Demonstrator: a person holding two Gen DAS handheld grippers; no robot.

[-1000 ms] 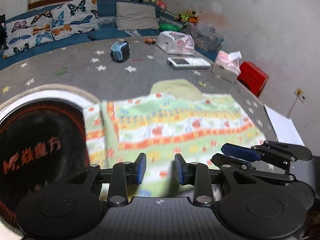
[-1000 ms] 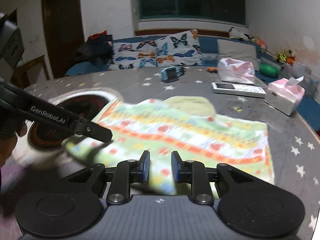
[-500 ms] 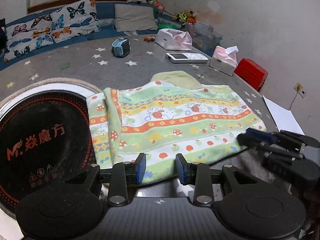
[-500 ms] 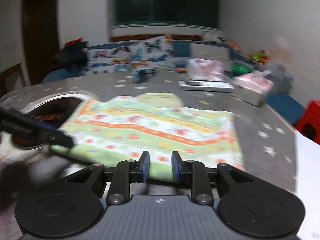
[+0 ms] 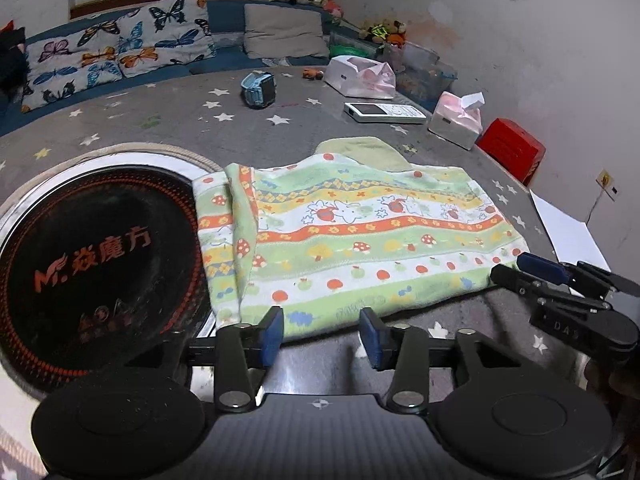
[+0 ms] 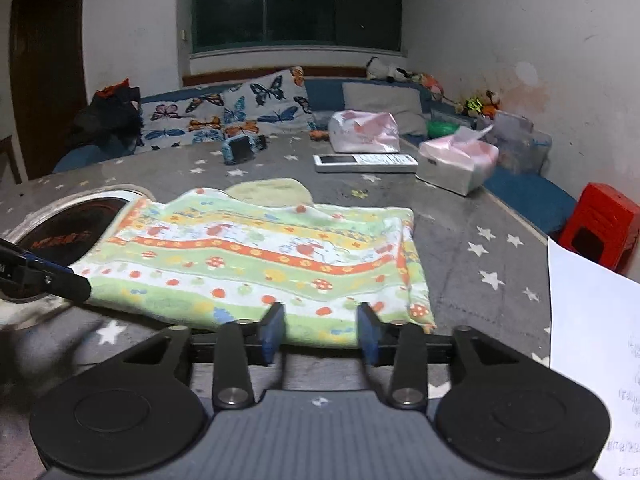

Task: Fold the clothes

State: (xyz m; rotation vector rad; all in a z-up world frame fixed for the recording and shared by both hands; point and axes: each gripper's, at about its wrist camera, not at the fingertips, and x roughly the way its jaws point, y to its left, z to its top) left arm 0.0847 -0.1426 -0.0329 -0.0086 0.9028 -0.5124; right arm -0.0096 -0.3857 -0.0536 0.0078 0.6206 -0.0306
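A green, yellow and orange patterned garment (image 5: 352, 236) lies folded flat on the grey star-print table; it also shows in the right wrist view (image 6: 256, 256). Its left part has a raised fold and overlaps the round black cooktop. A plain pale green piece (image 5: 364, 152) sticks out at its far edge. My left gripper (image 5: 322, 336) is open and empty just in front of the garment's near edge. My right gripper (image 6: 320, 330) is open and empty at the near edge by the right corner. Each gripper shows at the side of the other's view.
A round black induction cooktop (image 5: 88, 260) sits in the table at left. At the back lie a blue watch (image 5: 259, 90), a white remote (image 5: 384, 112), a tissue box (image 5: 458, 120) and a pink bag (image 5: 360, 76). White paper (image 6: 592, 340) lies at right, a red stool (image 6: 600, 224) beyond.
Both grippers have opened wider and drawn back from over the garment to its near edge. The garment now lies still on the table.
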